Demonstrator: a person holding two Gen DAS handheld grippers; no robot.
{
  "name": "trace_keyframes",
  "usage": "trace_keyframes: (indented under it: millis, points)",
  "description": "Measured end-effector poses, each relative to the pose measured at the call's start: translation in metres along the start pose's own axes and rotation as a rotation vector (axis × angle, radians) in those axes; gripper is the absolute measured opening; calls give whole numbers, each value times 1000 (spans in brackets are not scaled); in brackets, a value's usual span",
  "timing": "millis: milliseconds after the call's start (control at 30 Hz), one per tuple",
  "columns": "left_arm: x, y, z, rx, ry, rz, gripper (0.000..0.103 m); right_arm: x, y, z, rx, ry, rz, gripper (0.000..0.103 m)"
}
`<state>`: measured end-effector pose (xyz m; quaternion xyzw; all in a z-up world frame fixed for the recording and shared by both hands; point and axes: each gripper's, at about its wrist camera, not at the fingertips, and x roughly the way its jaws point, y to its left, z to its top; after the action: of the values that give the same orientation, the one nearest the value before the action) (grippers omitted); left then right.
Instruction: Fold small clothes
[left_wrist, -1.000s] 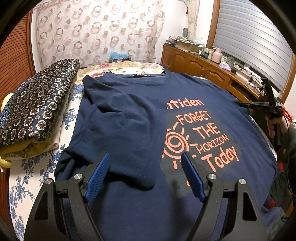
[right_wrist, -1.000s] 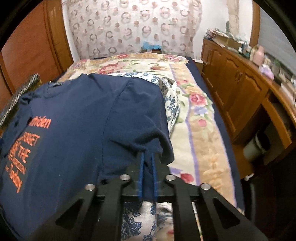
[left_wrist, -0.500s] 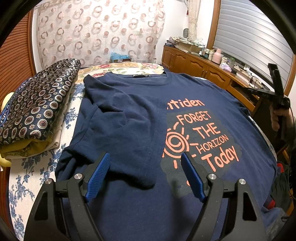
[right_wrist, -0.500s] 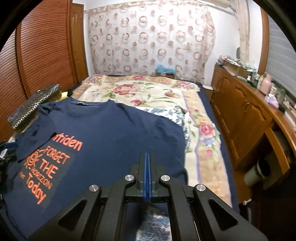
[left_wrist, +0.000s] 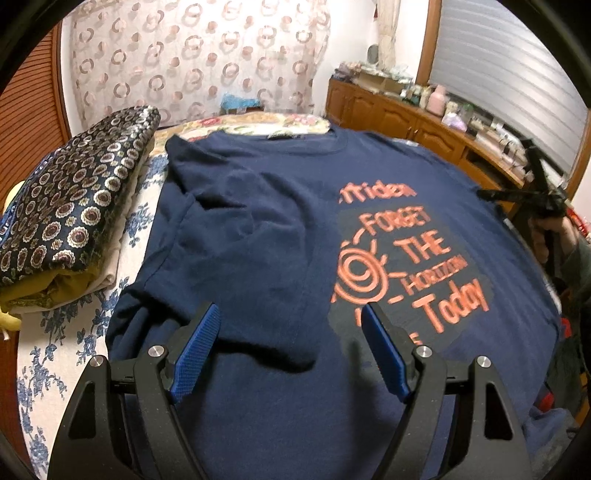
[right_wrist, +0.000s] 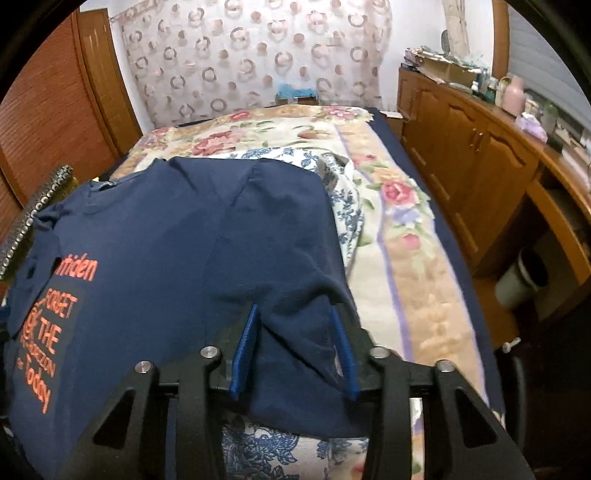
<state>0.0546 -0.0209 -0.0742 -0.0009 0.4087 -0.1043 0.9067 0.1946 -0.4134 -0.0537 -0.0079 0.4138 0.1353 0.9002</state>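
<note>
Shirt (left_wrist: 258, 229): navy tee, print side up, spread flat on the bed (right_wrist: 402, 236), collar far, hem near. Left sleeve already lies folded in over the chest; right sleeve (right_wrist: 295, 302) lies out flat at the shirt's right edge. Judgement: light, limp knit, no stiffness, will drape and drag if lifted by one point. Printed patch is probably a bit tackier and stiffer than the rest. Best hold is a doubled edge, sleeve hem or shoulder seam, pinching through both layers.

Right gripper (right_wrist: 295, 350): fingers apart, straddling the right sleeve near its hem, nothing clamped yet. Left gripper (left_wrist: 288, 347): fingers wide apart, hovering over the lower-left of the shirt by the folded sleeve's end, holding nothing.

Around: stack of folded patterned fabric (left_wrist: 74, 206) just left of the shirt, close to the left shoulder; could get nudged. Loose blue-floral cloth (right_wrist: 343, 192) under the right side may get pinched along with the sleeve. Cabinets (right_wrist: 480, 162) far right, well clear.
</note>
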Motion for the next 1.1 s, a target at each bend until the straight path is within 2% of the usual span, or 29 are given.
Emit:
trace_keyframes:
  millis: [67,133,167,300,400,567,667,867,1067,1100]
  points:
    - [4,0,0,-3,18,1,80,-1,1,-2,-19,-11,-31,27]
    - [7,0,-1,-3,34,5,80,-4,2,-3,-52,-22,-77,8]
    - [8,0,-1,-2,41,7,80,-5,6,3,-61,-23,-79,4]
    - [9,-2,-1,13,46,14,81,-7,19,6,-94,-41,-94,3]
    - [10,-4,-2,26,53,16,83,-15,28,9,-105,-87,-98,2]
    - [14,-7,0,55,65,35,86,-42,60,10,-180,-183,-55,2]
    - [16,-10,1,71,72,47,87,-57,99,8,-268,-221,0,2]
    - [17,-10,1,75,75,44,88,-39,159,-22,-388,-141,94,2]
    - [18,-11,2,78,75,47,89,-13,164,-40,-374,-82,86,3]
    - [18,-11,1,78,75,48,89,-12,163,-41,-368,-75,83,5]
